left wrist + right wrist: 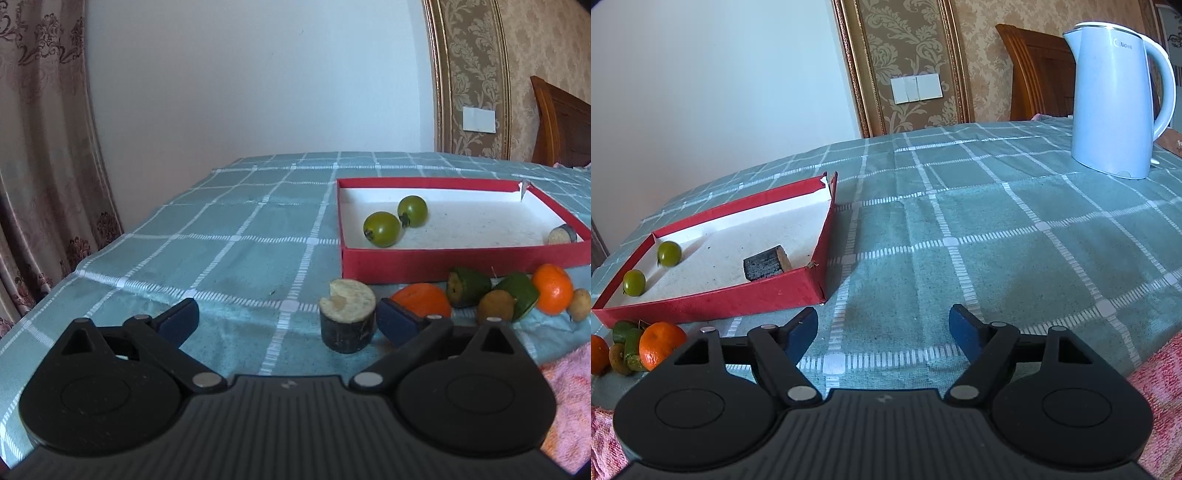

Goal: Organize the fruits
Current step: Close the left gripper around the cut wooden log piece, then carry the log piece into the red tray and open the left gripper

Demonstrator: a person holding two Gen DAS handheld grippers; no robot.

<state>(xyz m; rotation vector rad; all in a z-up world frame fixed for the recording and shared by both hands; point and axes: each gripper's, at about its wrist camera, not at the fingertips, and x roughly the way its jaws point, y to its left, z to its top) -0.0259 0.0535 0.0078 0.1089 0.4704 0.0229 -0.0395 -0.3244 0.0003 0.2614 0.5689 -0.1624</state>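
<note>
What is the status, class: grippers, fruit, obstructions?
Left gripper open, dark-skinned stub between its fingers, ungripped. Right gripper open, empty. Two green fruits and one stub in red box; oranges outside. Nothing blocking.

Left gripper [288, 321] agape, right gripper [884, 328] agape

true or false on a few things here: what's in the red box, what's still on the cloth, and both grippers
1. Two green fruits lie in the red box. True.
2. The box also holds an orange. False: the oranges sit on the cloth outside it.
3. The left gripper is clamped on the dark cut chunk. False: its jaws stand open, the chunk close by one finger.
4. The right gripper is open and empty. True.
5. A white kettle stands on the table. True.
</note>
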